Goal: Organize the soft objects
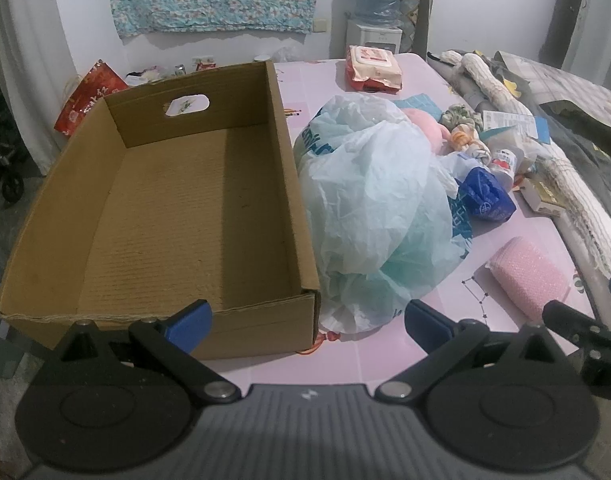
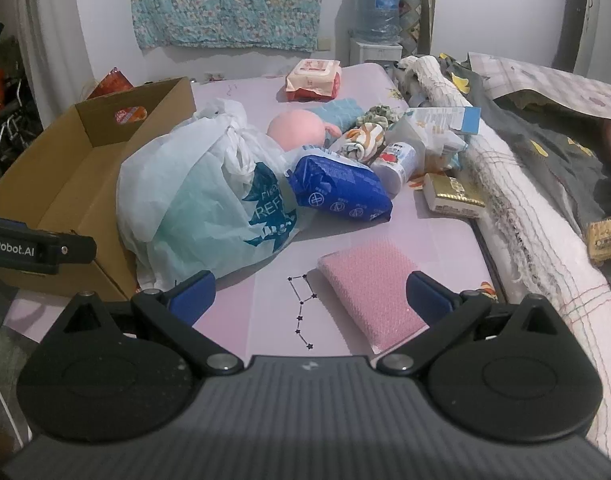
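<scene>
The left hand-held gripper (image 1: 307, 322) hangs with its jaws spread wide and empty, facing the near wall of the cardboard box (image 1: 177, 216) on the pink counter (image 1: 385, 364). Just right of the box, touching its side wall, sits a tied plastic bag (image 2: 201, 196). A blue packet (image 2: 339, 192) leans against the bag. The right hand-held gripper (image 2: 310, 298), also wide open and empty, hovers over the pink bubble-wrap pad (image 2: 371, 292), well right of the box.
</scene>
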